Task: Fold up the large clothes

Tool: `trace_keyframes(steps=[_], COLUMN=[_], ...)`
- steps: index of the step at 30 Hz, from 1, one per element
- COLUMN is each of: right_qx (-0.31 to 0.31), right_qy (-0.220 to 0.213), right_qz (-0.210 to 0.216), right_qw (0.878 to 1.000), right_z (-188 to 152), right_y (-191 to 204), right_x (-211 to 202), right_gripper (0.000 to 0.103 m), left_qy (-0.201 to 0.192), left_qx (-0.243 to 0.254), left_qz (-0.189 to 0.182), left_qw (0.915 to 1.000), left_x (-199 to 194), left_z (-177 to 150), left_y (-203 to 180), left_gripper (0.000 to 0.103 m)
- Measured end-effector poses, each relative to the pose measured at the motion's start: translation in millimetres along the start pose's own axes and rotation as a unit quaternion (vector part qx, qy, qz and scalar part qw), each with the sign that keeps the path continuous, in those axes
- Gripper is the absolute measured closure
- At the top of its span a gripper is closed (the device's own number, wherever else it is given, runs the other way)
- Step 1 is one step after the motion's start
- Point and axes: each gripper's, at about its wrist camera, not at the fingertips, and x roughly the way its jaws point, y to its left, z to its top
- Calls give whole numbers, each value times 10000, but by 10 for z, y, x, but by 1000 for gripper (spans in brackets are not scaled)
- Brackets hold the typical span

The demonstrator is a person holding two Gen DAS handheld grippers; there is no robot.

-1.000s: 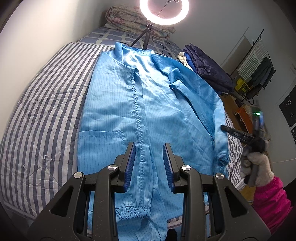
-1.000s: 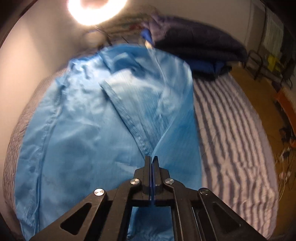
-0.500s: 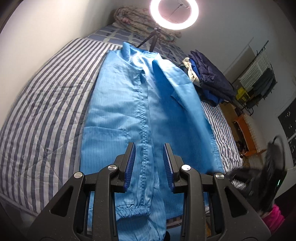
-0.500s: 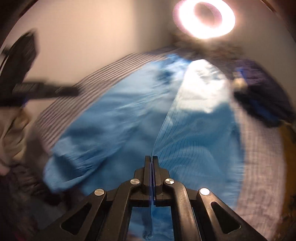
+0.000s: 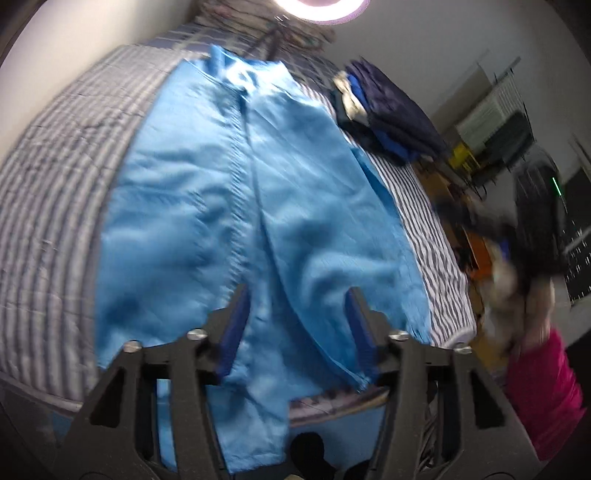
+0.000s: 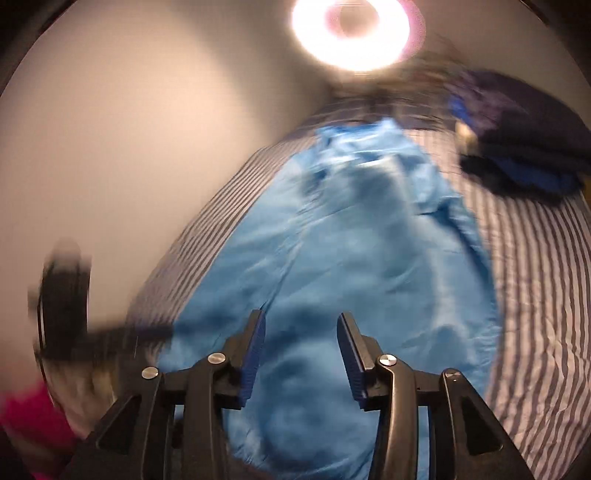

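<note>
The blue coat (image 5: 207,206) lies lengthwise on the striped bed (image 5: 55,177), collar toward the ring light (image 6: 354,29) at the far end, hem hanging over the near edge. One sleeve (image 5: 332,236) is folded inward across the front, its cuff near the near edge. A pile of dark clothes (image 5: 391,122) sits on the bed beside the coat's shoulder, apart from it.

Left tongs (image 5: 295,325): jaws have just been opening and now stand moderately wide above the lower coat front; no cloth is pinched between the pads.

Right tongs (image 6: 301,354): jaws have just been opening from fully closed and stand apart above the coat; nothing is gripped.

Both views are motion-blurred. In the left wrist view, a gloved hand (image 5: 506,280) with a pink sleeve (image 5: 543,391) appears at the right edge, probably carrying the other tool.
</note>
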Motion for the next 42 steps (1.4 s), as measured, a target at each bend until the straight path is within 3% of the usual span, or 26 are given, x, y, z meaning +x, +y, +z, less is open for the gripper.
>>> trace_keyframes(steps=[3, 6, 8, 13, 16, 18, 20, 22, 24, 27, 31, 33, 35, 37, 38, 42], right_qx=[441, 583, 900, 1519, 1938, 2119, 2191, 2129, 2104, 1978, 1804, 2174, 2468, 2438, 2448, 2675], right_qy=[18, 119, 197, 277, 299, 273, 220, 132, 101, -23, -346, -438, -476, -327, -244, -292], right_qz=[-88, -438, -383, -507, -412, -343, -293, -301, -327, -523, -665, -343, -166, -345, -371, 114], right_qw=[9990, 9973, 9950, 9867, 9797, 9763, 9750, 9765, 9770, 9788, 9807, 9745, 9677, 9687, 9685, 9630], right_z=[299, 551, 694, 844, 919, 947, 1005, 1105, 1204, 1404, 1682, 1770, 1755, 1699, 1657, 1469], right_y=[-399, -696, -922, -1371, -1634, -1724, -1784, -1801, -1834, -1908, -2103, -2336, -2485, -2506, -2501, -2497], right_x=[139, 392, 623, 1076, 1368, 1495, 1611, 1693, 1736, 1646, 1312, 1230, 1225, 1284, 1311, 1321], right_gripper=[58, 58, 58, 57, 54, 54, 54, 60, 96, 102, 102, 102, 102, 85, 66, 58], left_qy=[290, 500, 641, 858, 1008, 1109, 1170, 1147, 1114, 1072, 1327, 1507, 1525, 1475, 1446, 1334], left_qx=[150, 164, 142, 270, 304, 286, 316, 419, 499, 442, 100, 185, 439, 503, 493, 382], left_qz=[52, 99, 99, 113, 55, 6, -11, 24, 48, -101, -667, -800, -638, -567, -556, -437], left_qw=[9995, 9986, 9978, 9959, 9944, 9934, 9926, 9925, 9925, 9932, 9889, 9852, 9853, 9862, 9867, 9894], left_x=[236, 424, 544, 745, 871, 949, 1013, 1039, 1052, 1005, 1102, 1196, 1235, 1220, 1210, 1170], left_z=[-100, -133, -149, -157, -159, -154, -153, -150, -141, -131, -179, -237, -274, -266, -249, -196], left_y=[-103, -120, -112, -106, -98, -92, -91, -120, -173, -234, -333, -430, -506, -506, -494, -390], left_gripper=[47, 47, 47, 48, 65, 91, 97, 101, 103, 103, 103, 103, 103, 103, 103, 103])
